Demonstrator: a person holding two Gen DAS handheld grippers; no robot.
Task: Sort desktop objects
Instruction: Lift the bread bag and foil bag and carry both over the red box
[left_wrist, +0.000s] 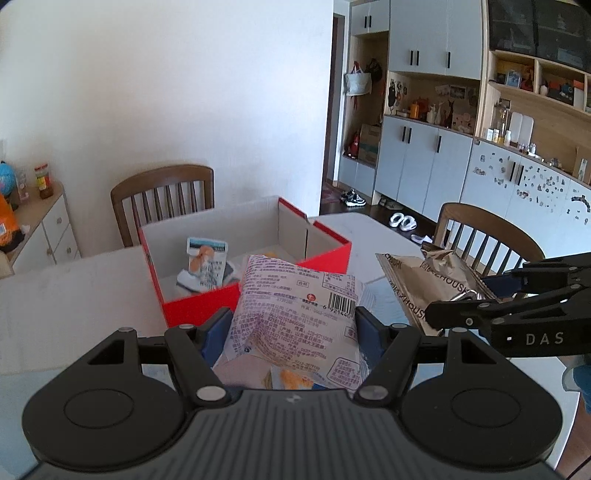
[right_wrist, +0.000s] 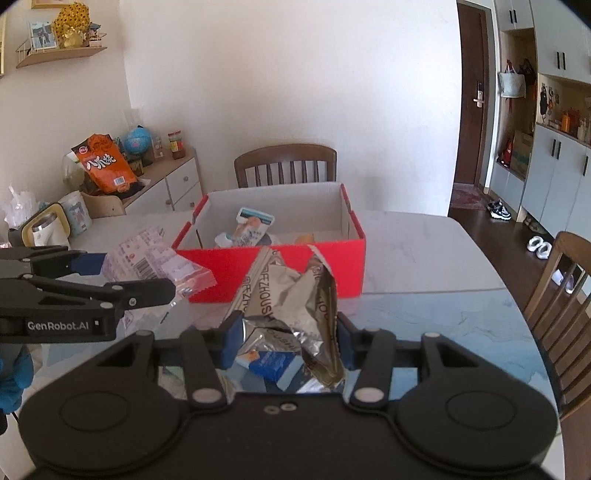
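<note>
The left claw (left_wrist: 291, 328) pinches a puffy clear-and-white plastic snack packet printed with purple text and a barcode (left_wrist: 295, 317); its blue pads press the packet's two sides, and the packet sticks out ahead of the fingertips, raised off the pale marbled counter (left_wrist: 74, 288). Just beyond that claw sits a red cardboard box with a white inside and an open top (left_wrist: 199, 302), resting on the counter. Inside it, a small white carton with a blue and orange picture (left_wrist: 205, 266) leans upright.

The right claw (right_wrist: 286, 334) is pressed onto a crumpled silver foil bag with dark lettering (right_wrist: 288, 295), gripping its lower part between the blue pads, so the bag stands up ahead of the fingers. The red box lies straight ahead of this claw, behind the bag. To that claw's left, the left claw carries its packet close beside the box's near corner. A brown wooden chair (right_wrist: 286, 162) stands past the box.
</note>
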